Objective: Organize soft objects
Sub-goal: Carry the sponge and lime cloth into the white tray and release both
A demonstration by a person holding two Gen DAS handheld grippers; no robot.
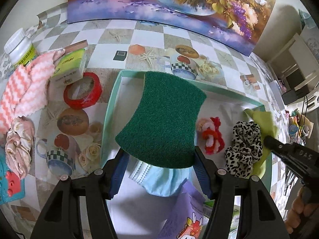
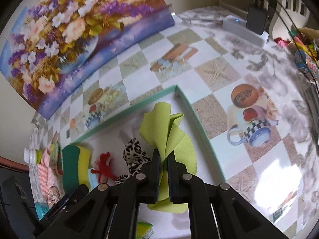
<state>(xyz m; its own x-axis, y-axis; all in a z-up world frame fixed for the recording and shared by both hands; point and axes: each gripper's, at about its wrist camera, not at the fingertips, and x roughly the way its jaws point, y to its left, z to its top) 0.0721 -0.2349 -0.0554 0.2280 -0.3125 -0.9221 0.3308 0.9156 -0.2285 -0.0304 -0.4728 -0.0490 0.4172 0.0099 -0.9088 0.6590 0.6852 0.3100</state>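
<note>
"OAS" lettering on right tool (image 1: 268,139)

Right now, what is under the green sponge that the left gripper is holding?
Under the green sponge, a light blue face mask lies on the floor of the teal tray. The sponge covers the mask's far part and anything else beneath it.
</note>
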